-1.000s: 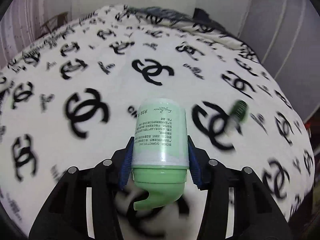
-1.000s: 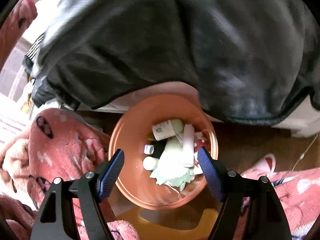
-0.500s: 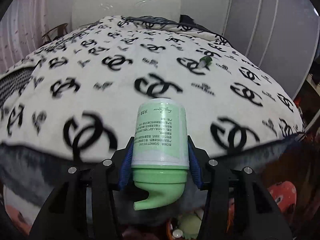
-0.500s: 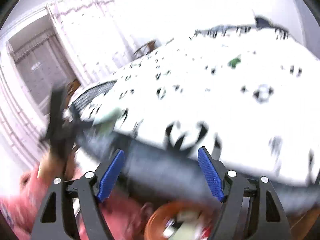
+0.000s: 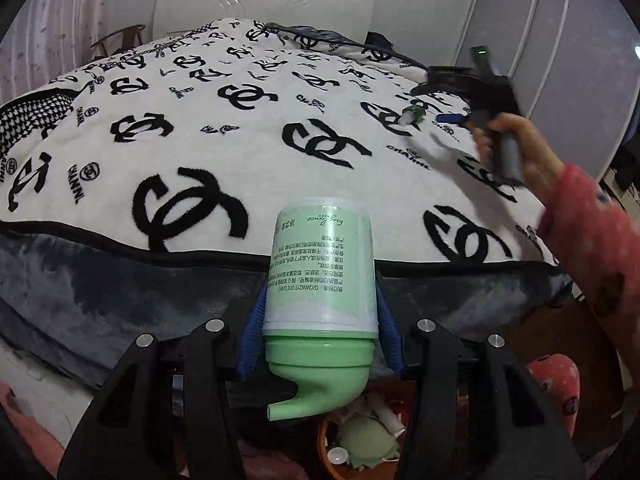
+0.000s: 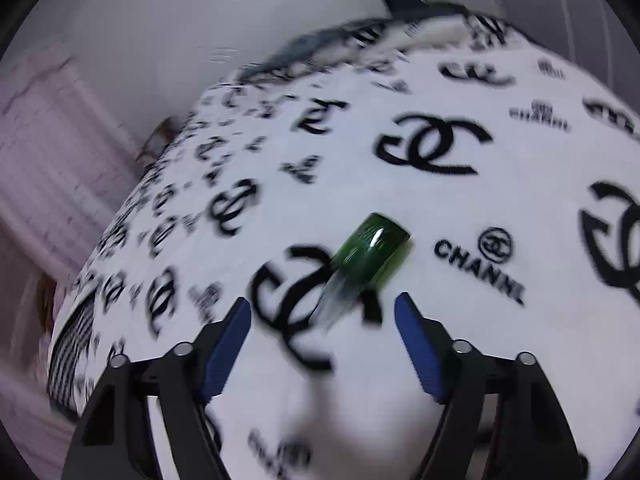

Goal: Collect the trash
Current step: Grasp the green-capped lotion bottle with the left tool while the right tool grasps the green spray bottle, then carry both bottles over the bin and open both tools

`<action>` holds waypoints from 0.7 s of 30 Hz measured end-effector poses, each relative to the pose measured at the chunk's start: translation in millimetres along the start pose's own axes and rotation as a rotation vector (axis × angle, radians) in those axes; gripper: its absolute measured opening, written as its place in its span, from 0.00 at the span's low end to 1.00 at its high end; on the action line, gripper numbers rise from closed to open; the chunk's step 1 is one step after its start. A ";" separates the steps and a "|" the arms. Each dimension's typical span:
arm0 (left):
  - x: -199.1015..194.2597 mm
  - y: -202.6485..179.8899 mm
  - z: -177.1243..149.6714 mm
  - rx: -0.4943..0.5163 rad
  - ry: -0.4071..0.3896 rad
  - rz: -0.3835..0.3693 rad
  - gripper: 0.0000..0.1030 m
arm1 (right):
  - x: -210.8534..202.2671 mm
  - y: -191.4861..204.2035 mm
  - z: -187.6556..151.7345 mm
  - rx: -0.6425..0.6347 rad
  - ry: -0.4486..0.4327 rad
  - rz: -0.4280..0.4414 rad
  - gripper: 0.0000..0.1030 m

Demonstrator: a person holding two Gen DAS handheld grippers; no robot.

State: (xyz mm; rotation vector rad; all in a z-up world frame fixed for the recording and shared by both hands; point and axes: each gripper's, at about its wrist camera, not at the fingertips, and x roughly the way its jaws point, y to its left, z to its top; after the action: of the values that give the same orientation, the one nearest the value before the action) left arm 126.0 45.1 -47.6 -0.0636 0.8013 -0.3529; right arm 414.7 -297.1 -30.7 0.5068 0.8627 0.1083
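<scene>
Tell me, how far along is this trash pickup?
Partly done: the orange bin on the floor already holds several discarded bits. In hand: the left gripper grips a pale green bottle above that bin, not yet dropped. Left to do: a small dark green bottle lies on the patterned blanket; the right gripper reaches toward it, jaws closing but empty.

Both grippers same build: black plastic linkage arms w/ round silver screws at the pivots, blue ribbed pads on the inner finger faces. Left gripper [image 5: 320, 316]: four screws showing, two per side. Right gripper [image 6: 323, 344]: four screws too; seen from the left cam at far right it's a black body w/ a small green LED on top. Person's sleeve [image 5: 588, 236]: red-pink, fuzzy, w/ small dark and pale motifs.
</scene>
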 end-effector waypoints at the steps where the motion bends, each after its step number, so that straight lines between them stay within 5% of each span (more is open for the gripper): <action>1: 1.6 1.9 0.0 -0.003 0.001 0.001 0.46 | 12.9 -3.5 4.6 0.029 0.016 -0.020 0.67; 7: 14.5 12.4 -0.7 -0.034 0.022 -0.016 0.46 | 48.8 -7.9 10.2 0.099 0.024 -0.162 0.37; 12: 17.9 9.6 -3.5 -0.044 0.024 -0.042 0.46 | 48.2 2.5 3.1 0.022 0.003 -0.227 0.36; 21: 0.8 -13.3 -9.6 -0.013 0.005 -0.050 0.46 | -12.3 23.3 -15.7 -0.134 -0.066 -0.246 0.36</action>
State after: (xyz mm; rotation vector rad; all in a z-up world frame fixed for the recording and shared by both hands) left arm 115.9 33.0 -52.4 -0.0950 0.8082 -0.3951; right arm 397.5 -274.2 -19.7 0.2750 0.8403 -0.0755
